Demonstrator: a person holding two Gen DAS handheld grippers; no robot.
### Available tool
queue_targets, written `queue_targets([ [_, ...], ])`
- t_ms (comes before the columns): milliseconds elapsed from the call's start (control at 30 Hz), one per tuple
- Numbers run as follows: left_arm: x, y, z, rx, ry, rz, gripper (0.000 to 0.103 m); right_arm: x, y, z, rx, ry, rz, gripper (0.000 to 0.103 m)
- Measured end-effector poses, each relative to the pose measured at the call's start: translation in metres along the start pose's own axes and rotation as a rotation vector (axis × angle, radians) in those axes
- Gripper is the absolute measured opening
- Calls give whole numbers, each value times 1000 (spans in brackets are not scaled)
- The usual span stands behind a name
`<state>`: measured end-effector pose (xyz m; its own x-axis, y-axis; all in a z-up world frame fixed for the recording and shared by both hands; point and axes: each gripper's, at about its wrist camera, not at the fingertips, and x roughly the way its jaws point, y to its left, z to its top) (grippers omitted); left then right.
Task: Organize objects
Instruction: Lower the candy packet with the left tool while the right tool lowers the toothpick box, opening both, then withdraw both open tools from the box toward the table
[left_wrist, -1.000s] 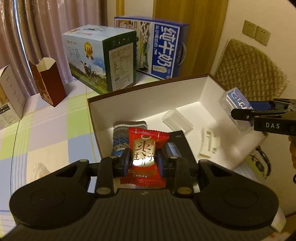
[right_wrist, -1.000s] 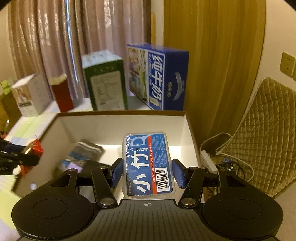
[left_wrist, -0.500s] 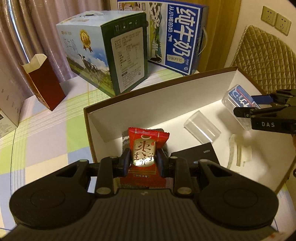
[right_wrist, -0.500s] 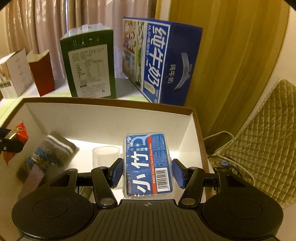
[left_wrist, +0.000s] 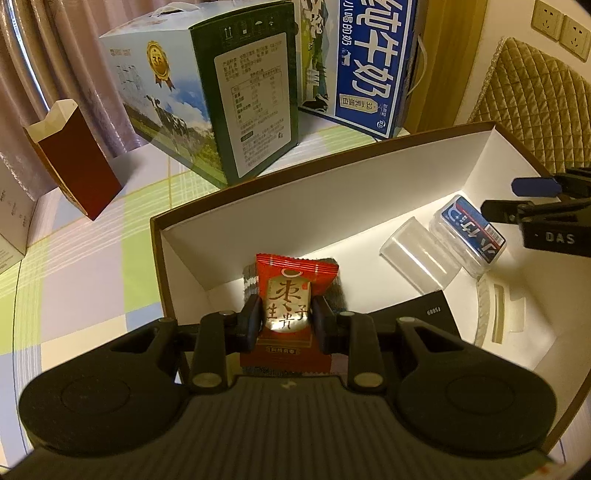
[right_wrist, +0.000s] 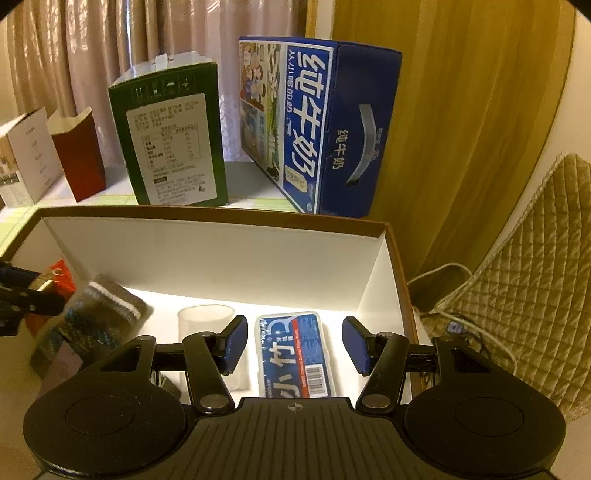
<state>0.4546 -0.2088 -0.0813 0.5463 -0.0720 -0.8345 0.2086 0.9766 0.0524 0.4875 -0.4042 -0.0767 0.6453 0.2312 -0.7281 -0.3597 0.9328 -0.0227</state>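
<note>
Lying inside the white box are floss case, clear cup, sock; right gripper released, left gripper grasping candy packet

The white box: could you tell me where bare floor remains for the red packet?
Bare floor in the white box lies along the back wall, between the knitted roll and the clear container. The right side is crowded: floss case, black case, white pieces.

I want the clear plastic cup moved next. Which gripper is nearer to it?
Right. The right gripper is open just beside the clear plastic cup, over the floss box. The left gripper holds the red snack packet farther off.
</note>
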Motion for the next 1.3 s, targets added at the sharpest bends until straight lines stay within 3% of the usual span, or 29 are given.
queue_targets([
  [100, 0, -1, 2, 2, -8, 6, 29, -8, -2, -2, 29, -1, 28, 55],
  [167, -3, 0, 3, -9, -17, 2, 56, -15, -2, -3, 46, -8, 41, 69],
  [300, -13, -1, 2, 2, -44, 2, 65, -34, 1, -11, 77, -31, 68, 81],
  [367, -21, 0, 0, -2, -57, 1, 76, -42, 3, -16, 91, -28, 84, 87],
  [667, -68, 5, -21, -49, -86, -26, 89, -87, 17, -42, 157, -50, 140, 101],
  [933, -119, 6, -55, -89, -113, -47, 96, -130, 32, -64, 230, -84, 156, 101],
  [1300, -162, 15, -99, -132, -131, -49, 96, -175, 59, -87, 276, -116, 157, 101],
])
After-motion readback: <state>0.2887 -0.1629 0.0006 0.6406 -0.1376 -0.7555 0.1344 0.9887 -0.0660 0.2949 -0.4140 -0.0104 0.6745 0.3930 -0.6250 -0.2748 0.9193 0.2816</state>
